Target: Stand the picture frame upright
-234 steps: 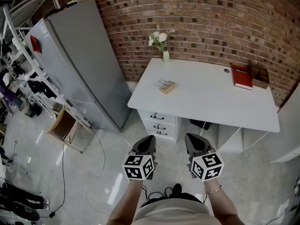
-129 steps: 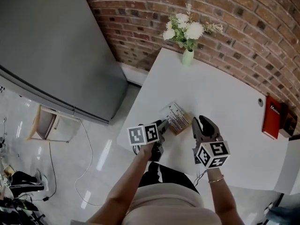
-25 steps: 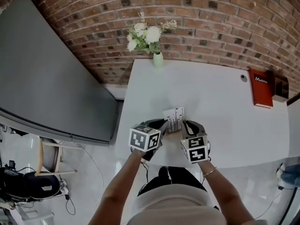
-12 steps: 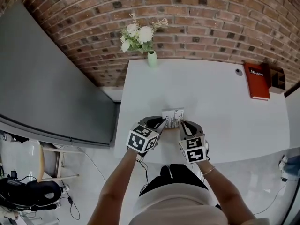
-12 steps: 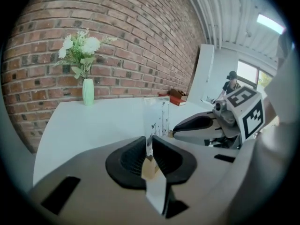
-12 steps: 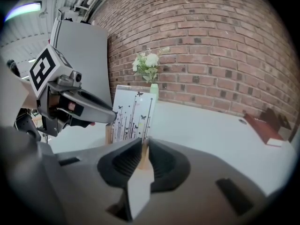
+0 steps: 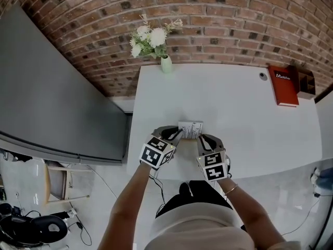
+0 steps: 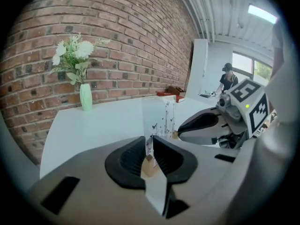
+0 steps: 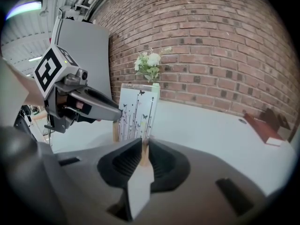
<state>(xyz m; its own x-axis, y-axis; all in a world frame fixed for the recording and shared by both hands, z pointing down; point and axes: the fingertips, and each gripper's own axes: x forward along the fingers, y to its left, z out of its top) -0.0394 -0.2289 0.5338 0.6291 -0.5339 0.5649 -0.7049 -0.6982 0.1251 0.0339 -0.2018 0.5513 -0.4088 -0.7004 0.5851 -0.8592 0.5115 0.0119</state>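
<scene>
The picture frame [image 7: 190,129], white with thin black plant drawings and a wooden edge, stands upright near the front edge of the white desk [image 7: 244,119]. My left gripper [image 7: 177,134] holds its left side and my right gripper [image 7: 200,138] its right side. In the left gripper view the frame [image 8: 159,116] sits edge-on between the jaws of the left gripper [image 8: 148,146], which are opening but still touch it. In the right gripper view the right gripper [image 9: 142,149] is shut on the frame's [image 9: 136,111] lower wooden edge.
A green vase of white flowers [image 7: 165,62] stands at the desk's back left by the brick wall. A red book [image 7: 283,78] and a brown box [image 7: 306,82] lie at the back right. A tall grey cabinet [image 7: 52,87] stands left of the desk.
The frame has risen from a tilt to upright between the two grippers. Both grippers stayed on its sides and drifted slightly left.
</scene>
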